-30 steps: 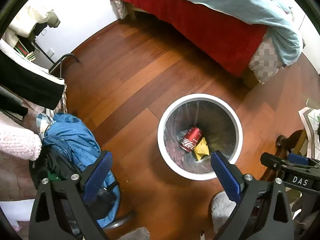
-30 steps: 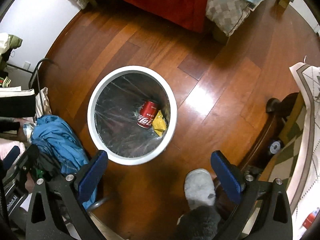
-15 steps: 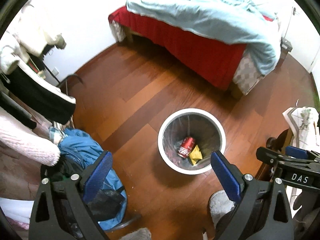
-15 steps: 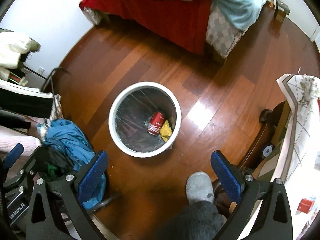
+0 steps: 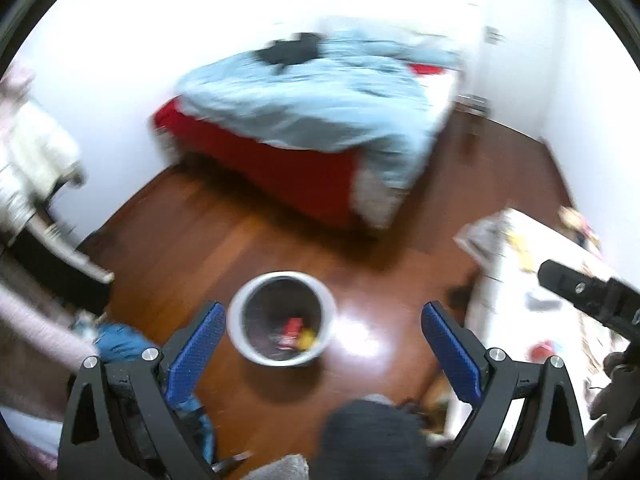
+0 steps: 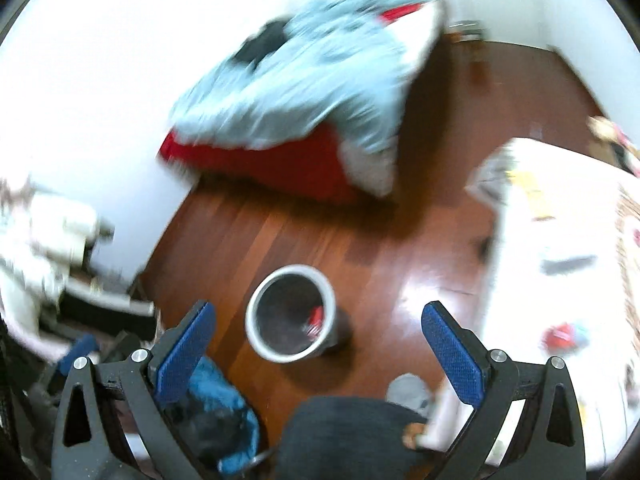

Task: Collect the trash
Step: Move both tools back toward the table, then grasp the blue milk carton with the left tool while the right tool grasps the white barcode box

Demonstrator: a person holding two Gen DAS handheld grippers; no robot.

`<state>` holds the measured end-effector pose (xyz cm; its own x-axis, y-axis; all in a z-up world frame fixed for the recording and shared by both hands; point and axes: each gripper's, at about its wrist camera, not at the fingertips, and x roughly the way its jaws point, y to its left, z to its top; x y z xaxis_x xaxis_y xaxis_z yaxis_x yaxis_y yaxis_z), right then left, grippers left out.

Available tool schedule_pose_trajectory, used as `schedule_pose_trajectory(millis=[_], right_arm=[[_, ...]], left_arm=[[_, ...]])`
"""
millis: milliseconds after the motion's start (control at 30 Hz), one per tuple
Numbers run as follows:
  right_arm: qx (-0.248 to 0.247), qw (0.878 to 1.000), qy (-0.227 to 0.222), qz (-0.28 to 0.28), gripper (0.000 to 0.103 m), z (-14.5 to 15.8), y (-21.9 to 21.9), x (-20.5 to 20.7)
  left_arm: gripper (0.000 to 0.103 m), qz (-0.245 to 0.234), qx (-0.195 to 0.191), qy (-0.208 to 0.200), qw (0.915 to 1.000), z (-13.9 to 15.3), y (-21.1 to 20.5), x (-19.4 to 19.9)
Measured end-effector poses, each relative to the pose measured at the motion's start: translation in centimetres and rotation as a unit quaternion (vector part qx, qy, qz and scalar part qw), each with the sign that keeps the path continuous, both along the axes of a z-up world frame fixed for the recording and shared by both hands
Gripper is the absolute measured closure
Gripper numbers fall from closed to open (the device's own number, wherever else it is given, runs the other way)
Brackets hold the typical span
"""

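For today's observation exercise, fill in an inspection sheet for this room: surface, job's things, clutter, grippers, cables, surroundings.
Surface: wooden floor, glare patch near the bin.
Job's things: white-rimmed bin holding a red can and yellow wrapper; more small items on the white table, blurred.
Clutter: blue garment on the floor.
Grippers: left gripper and right gripper both open, empty.
Cables: nothing seen.
Surroundings: bed, hanging clothes.

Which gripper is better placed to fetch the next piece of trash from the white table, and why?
Probably right. Both grippers, left and right, are open and empty above the bin. In the left wrist view the right gripper's body already reaches over the table, where a red item lies.
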<state>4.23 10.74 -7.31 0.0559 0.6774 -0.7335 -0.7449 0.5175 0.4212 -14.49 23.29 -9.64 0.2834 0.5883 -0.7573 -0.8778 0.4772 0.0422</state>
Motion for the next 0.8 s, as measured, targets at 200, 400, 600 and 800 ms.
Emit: schedule_pose_trajectory(millis=[200, 400, 600, 800], right_arm=[[-0.046, 0.987, 0.007, -0.155, 0.000, -2.4, -15.1, 10.7], [-0.107, 0.950, 0.064, -0.288, 0.003, -9.6, -28.5, 20.0], [-0.130, 0.930, 0.115, -0.325, 0.034, -15.3, -33.1, 22.6], [-0.153, 0.926, 0.130, -0.320, 0.036, -19.2, -33.2, 23.1]], left_arm=[[0.003, -0.143, -0.032, 0.008, 0.9892, -3.8, -7.7, 14.0], [0.003, -0.277, -0.042, 0.092, 0.9554, -10.6, -14.1, 26.8], [0.004, -0.368, -0.045, 0.169, 0.9131, -15.8, -17.7, 31.5], [0.026, -0.415, -0.075, 0.228, 0.8775, -19.3, -18.5, 33.5]])
